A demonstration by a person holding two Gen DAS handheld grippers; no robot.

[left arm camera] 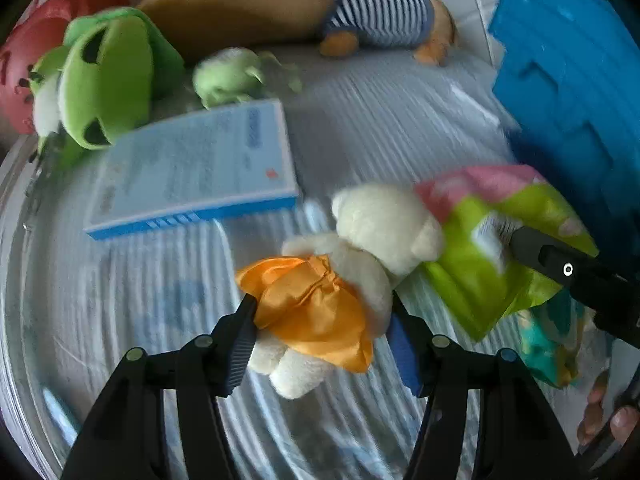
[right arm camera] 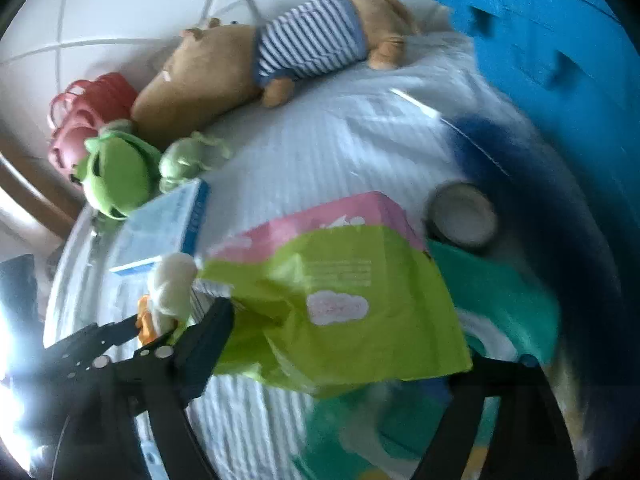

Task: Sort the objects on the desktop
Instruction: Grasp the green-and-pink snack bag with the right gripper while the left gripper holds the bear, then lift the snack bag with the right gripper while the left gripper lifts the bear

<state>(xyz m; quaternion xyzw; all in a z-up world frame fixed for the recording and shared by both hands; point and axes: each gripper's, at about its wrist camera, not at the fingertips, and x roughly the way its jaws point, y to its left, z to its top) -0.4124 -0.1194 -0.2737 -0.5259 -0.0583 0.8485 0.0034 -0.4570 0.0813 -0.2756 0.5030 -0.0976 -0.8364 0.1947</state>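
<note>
The left gripper (left arm camera: 320, 320) clamps the soft, light cream plush bear in orange satin skirt (left arm camera: 320, 300) at its waist, while the right gripper (right arm camera: 340, 360) stands spread around the limp, slippery green-and-pink plastic packet (right arm camera: 340, 300).

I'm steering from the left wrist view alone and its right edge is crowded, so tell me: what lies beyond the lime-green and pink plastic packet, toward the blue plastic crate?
Observer: A shallow round ring, like a tape roll, lies on the striped white cloth beside the blue plastic crate.
Operator: Where's the right gripper's second finger?
Observer: Across the lime-green and pink plastic packet; the packet lies between both fingers, whether gripped I cannot tell.
</note>
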